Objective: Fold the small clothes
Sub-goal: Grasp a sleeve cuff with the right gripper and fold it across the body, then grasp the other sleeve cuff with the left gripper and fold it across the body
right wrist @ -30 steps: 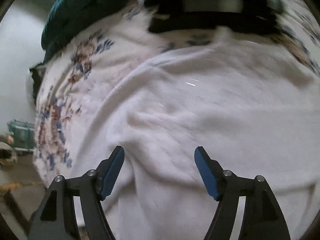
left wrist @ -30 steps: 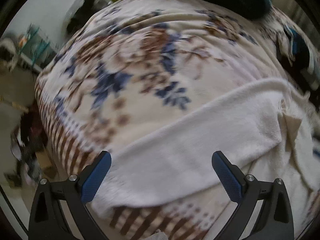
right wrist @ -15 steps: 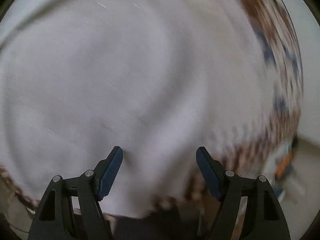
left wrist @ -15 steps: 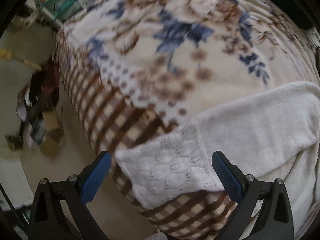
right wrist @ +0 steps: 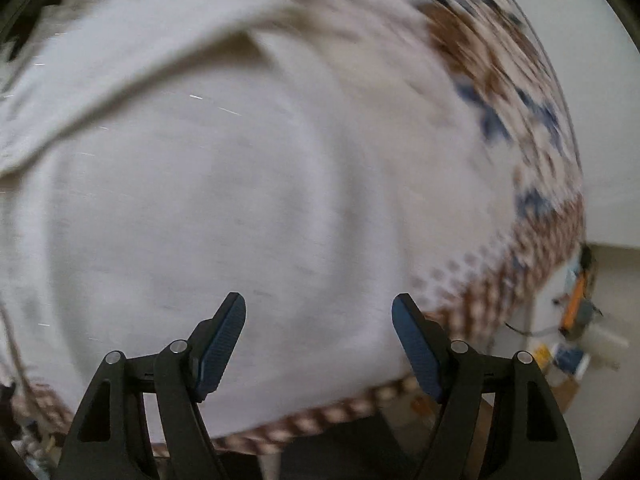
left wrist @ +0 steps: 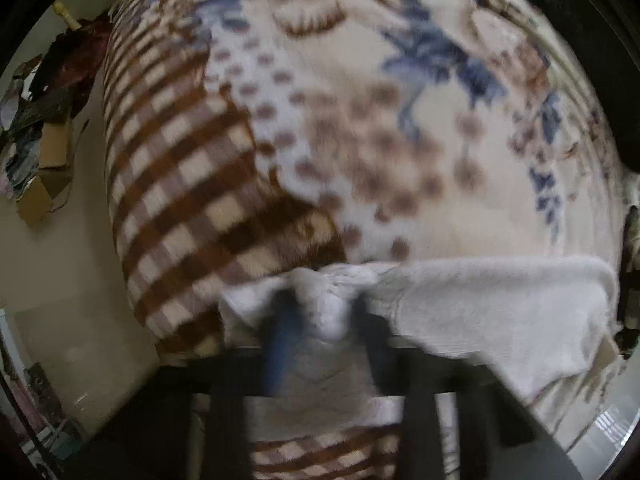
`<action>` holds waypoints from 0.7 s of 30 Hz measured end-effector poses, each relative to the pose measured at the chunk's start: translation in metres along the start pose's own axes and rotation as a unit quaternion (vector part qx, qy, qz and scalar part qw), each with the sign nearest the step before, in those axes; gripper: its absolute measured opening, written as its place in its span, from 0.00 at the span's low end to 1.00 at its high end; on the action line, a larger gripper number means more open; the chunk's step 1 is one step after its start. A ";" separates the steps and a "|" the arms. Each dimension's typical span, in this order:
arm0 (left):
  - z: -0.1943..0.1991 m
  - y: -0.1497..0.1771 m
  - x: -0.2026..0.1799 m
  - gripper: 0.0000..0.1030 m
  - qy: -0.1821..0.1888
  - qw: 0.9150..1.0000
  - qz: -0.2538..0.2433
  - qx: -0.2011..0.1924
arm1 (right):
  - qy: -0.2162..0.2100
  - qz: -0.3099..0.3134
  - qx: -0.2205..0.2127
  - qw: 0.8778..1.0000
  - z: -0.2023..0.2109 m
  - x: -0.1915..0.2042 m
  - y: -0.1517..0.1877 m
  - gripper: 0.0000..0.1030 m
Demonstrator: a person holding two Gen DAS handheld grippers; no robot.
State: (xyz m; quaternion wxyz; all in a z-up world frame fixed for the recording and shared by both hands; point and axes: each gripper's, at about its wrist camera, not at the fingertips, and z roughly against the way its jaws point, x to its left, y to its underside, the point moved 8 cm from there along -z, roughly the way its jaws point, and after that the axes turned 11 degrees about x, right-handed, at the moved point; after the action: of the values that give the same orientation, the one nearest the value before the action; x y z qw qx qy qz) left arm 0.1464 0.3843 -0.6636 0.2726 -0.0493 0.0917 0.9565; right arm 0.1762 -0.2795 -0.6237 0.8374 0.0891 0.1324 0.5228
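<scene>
Left wrist view: your left gripper (left wrist: 320, 312) has just closed its jaws, which now pinch the bunched cuff end of the white knit garment (left wrist: 500, 312). The sleeve runs off to the right across the patterned blanket (left wrist: 360, 140); clutter (left wrist: 36, 128) on the floor shows only here. Right wrist view, blurred: your right gripper (right wrist: 319, 344) hangs with fingers spread wide, grasping nothing, over the garment's broad body (right wrist: 224, 208) near the blanket's checked edge (right wrist: 320, 416).
</scene>
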 end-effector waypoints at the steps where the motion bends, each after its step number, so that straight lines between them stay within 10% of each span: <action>1: 0.008 -0.002 0.000 0.11 0.007 1.000 0.000 -0.005 | -0.013 0.012 -0.006 1.000 0.006 0.017 -0.003 0.75; 5: 0.033 0.000 0.017 0.18 0.062 0.998 0.033 0.005 | -0.032 0.057 -0.006 0.998 0.008 0.082 -0.009 0.75; 7: 0.038 0.011 0.032 0.54 0.116 0.990 0.074 0.024 | -0.045 0.069 0.000 0.997 0.006 0.112 -0.009 0.75; 15: -0.005 0.067 0.016 0.66 0.297 0.919 0.235 0.111 | -0.071 0.088 0.018 0.993 -0.002 0.181 -0.003 0.75; 17: -0.011 0.053 0.014 0.60 0.293 0.917 0.258 0.080 | -0.065 0.095 0.014 0.993 -0.001 0.189 -0.004 0.75; 19: -0.003 0.035 0.018 0.02 0.268 0.926 0.263 0.039 | -0.057 0.103 0.007 0.993 0.001 0.195 -0.007 0.75; 21: 0.017 0.015 0.016 0.04 0.268 0.929 0.256 -0.003 | -0.048 0.109 0.002 0.993 0.003 0.199 -0.007 0.75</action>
State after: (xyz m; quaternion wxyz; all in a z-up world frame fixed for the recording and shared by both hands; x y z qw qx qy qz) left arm 0.1242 0.3829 -0.6472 -0.0160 -0.2792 0.1675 0.9454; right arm 0.2659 -0.1039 -0.6486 0.7809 0.1293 0.0827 0.6056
